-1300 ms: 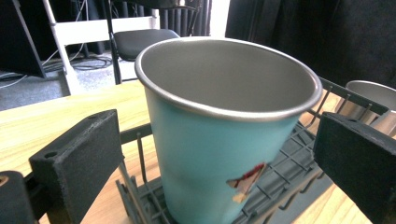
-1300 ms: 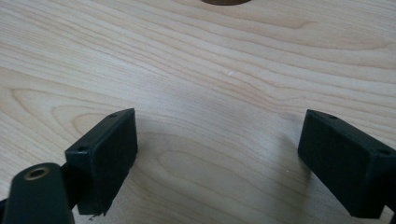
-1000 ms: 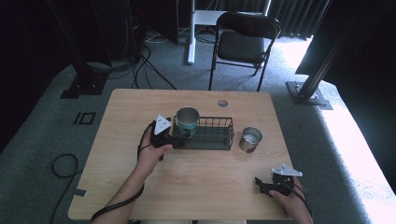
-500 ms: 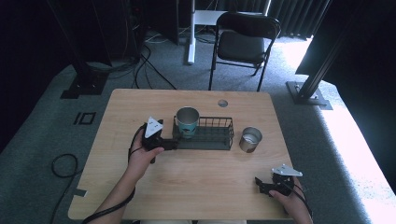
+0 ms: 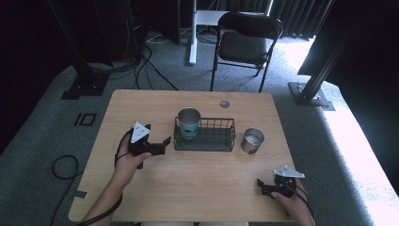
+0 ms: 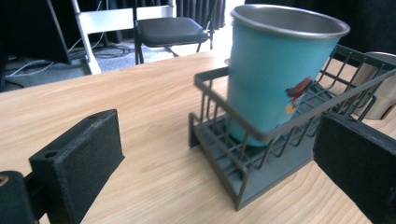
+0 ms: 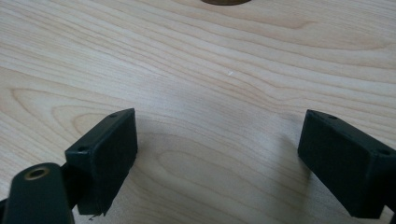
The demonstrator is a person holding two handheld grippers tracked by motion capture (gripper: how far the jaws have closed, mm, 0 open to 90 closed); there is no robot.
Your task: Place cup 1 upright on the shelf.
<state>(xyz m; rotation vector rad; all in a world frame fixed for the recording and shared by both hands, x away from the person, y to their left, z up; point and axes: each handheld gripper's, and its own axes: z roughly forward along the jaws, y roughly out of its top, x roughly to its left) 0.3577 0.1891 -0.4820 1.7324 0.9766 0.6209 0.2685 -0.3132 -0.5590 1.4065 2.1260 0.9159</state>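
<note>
No readable text, brand, number or sign on anything in view.

Teal cup [image 6: 275, 74]: small printed picture on its side, at about 4 o'clock from the cup's middle in the left gripper view. Red and yellow patches; no letters to make out. In the high view the same cup [image 5: 188, 122] shows only a faint speck of colour, too small to read.

Wire basket [image 6: 261, 140]: bare wire, unlabelled.

Steel cup [image 5: 252, 140], at 3 o'clock from the basket: plain metal, unmarked.

Desk [image 5: 207, 188]: wood grain alone.
</note>
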